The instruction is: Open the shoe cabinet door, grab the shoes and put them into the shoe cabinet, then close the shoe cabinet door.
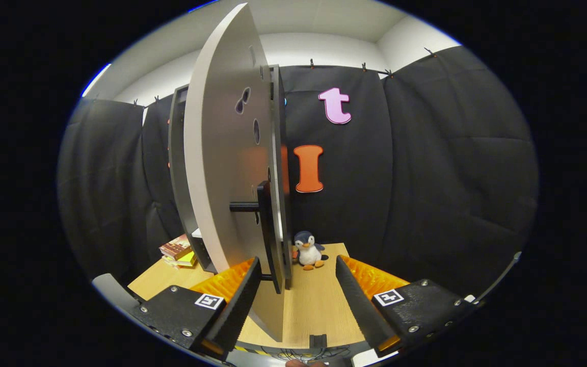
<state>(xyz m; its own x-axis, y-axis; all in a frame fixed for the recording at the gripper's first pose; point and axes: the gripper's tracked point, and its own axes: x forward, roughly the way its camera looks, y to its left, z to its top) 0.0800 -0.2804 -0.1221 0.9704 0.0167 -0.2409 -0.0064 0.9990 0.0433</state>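
Straddling the pale grey cabinet door (222,168) edge-on with its black bar handle (265,224), gripper (297,285) fingers spread apart, unclamped, risks the left finger catching the door; shoes unseen.

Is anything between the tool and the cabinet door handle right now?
Nothing visible. The tool is open, and the door's edge and black handle sit just ahead, between its fingers. The penguin toy stands beyond.

Bright, even overhead light, sharp focus throughout, strong fisheye bending toward the edges.
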